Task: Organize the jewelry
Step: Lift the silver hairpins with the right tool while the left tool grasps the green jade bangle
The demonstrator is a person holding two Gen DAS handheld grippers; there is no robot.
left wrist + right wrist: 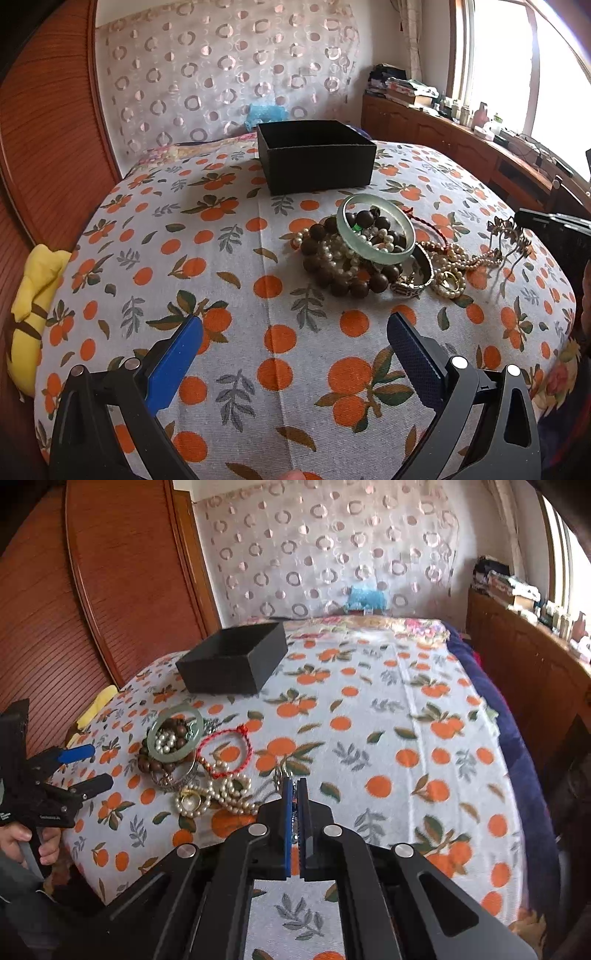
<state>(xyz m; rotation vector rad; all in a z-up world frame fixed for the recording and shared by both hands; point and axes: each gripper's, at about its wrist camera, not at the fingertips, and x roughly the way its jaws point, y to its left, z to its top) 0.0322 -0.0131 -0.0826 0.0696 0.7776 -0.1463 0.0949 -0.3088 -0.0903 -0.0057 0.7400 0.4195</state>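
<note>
- Right gripper (295,786) nearest: my jaws clenched on a small metal ornament (294,805), beside the pearl necklace (229,794)
- Box (236,664) lies ahead-left
- Left gripper (295,332) released, nearer the bangle (376,229)

Daylight fills the room, and it comes from the large window (524,70) on my right side. In my left wrist view the glass is blown out to pure white, with glare that washes the sill below it. The grey bedspread printed with oranges (236,258) is lit evenly and brightly, and the open black cardboard box (314,155) throws only a soft, short shadow on its near side. The inside of the box is dark, so I cannot see its bottom. Both views are strongly bent by the fisheye lens: the bed bulges like a dome and the reddish wooden wall panel (122,572) curves. The corners go black. The centre is sharp, while the edges look slightly smeared.
</note>
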